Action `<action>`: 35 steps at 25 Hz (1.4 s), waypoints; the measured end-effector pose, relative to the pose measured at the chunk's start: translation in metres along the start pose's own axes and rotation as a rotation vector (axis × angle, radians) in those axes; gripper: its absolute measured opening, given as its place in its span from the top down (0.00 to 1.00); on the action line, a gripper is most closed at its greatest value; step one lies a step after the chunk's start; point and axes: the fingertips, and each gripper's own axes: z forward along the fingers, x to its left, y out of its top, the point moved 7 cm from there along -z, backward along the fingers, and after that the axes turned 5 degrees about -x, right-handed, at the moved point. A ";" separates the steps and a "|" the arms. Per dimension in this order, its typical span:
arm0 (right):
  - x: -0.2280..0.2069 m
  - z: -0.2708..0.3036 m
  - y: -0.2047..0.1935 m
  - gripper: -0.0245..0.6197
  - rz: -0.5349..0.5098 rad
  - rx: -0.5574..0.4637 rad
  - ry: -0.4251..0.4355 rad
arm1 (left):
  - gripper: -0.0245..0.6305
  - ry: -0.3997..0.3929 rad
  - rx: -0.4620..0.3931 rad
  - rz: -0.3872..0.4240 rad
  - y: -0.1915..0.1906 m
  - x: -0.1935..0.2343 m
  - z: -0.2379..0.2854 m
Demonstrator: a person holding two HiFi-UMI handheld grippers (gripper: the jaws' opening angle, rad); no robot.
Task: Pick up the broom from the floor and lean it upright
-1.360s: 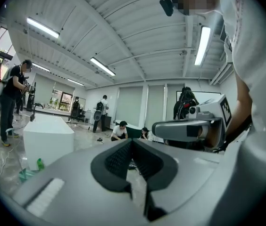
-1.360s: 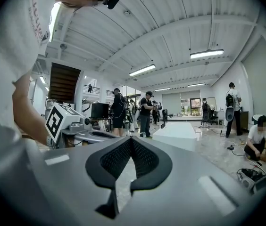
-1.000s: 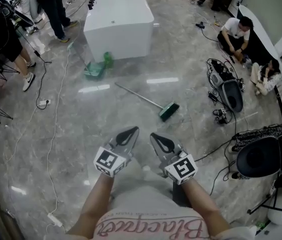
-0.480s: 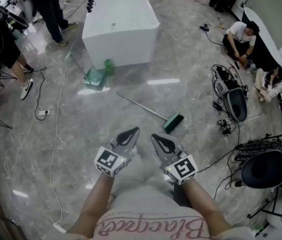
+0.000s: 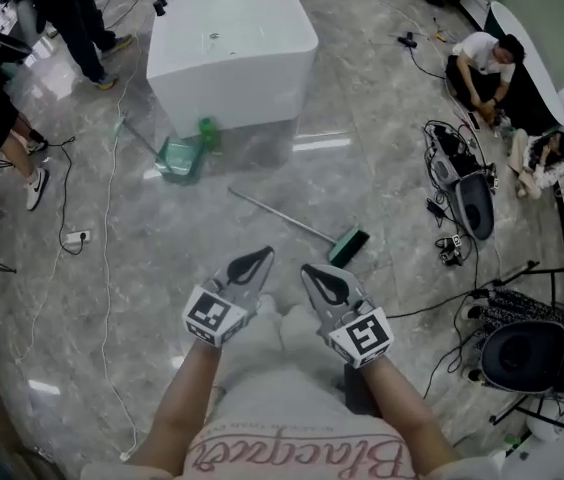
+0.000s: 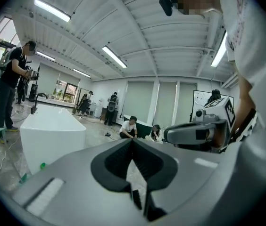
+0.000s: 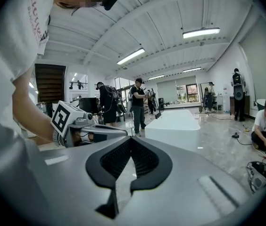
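Note:
The broom (image 5: 307,230) lies flat on the grey marble floor in the head view, its thin metal handle running up-left and its green head (image 5: 348,247) at the lower right. My left gripper (image 5: 264,253) and right gripper (image 5: 307,270) are held side by side in front of me, above the floor and short of the broom. Both are shut with nothing between the tips. In the left gripper view the left gripper (image 6: 132,141) points across the room, jaw tips together. The right gripper (image 7: 131,139) looks the same in its own view. The broom shows in neither gripper view.
A big white block (image 5: 230,43) stands beyond the broom, with a green dustpan (image 5: 179,157) and a green bottle (image 5: 205,128) at its base. Cables and a power strip (image 5: 77,237) trail at left. Black gear and stands (image 5: 467,203) and seated people (image 5: 482,63) fill the right side.
I have walked toward the broom: it and the white block have come nearer in the head view. Both grippers keep their pose in front of me, still shut.

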 end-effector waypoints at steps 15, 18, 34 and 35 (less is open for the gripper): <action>-0.092 0.066 -0.038 0.96 0.064 0.145 0.130 | 0.96 0.049 0.127 -0.104 -0.049 0.059 0.069; -0.115 0.088 -0.066 0.96 0.075 0.178 0.138 | 0.96 0.059 0.151 -0.107 -0.073 0.079 0.085; -0.207 0.238 -0.387 0.75 0.121 0.592 0.057 | 0.96 0.004 0.255 -0.128 -0.301 0.187 0.130; -0.210 0.247 -0.407 0.72 0.106 0.634 0.060 | 0.96 -0.006 0.260 -0.123 -0.312 0.194 0.133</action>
